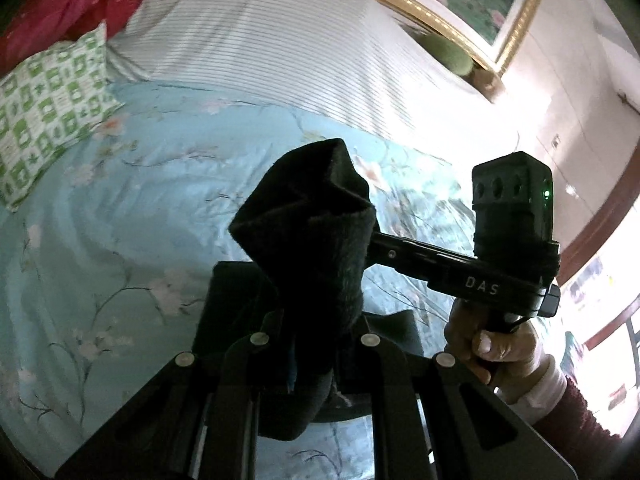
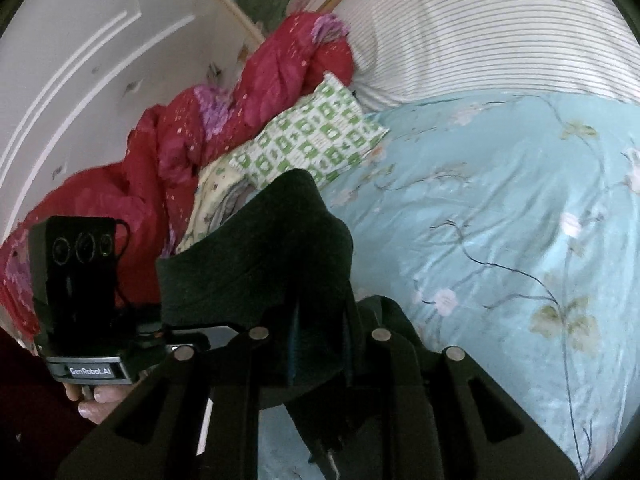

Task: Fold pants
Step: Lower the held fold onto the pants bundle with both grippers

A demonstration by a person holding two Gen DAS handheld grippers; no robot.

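Observation:
The dark pants [image 1: 308,220] are bunched up and held in the air above the light blue floral bedspread [image 1: 120,220]. My left gripper [image 1: 314,340] is shut on a fold of the pants, which hides its fingertips. The right gripper's body [image 1: 508,248] comes in from the right, its tip buried in the same cloth. In the right wrist view, my right gripper [image 2: 320,336] is shut on the pants [image 2: 260,256], which drape over its fingers. The left gripper's body [image 2: 84,300] sits close at the left.
A green-and-white patterned pillow [image 1: 48,108] [image 2: 312,136] lies at the bedspread's far edge. A red quilt [image 2: 200,128] is heaped by the wall. A striped white cover [image 1: 260,48] lies near the gold-framed headboard [image 1: 440,12].

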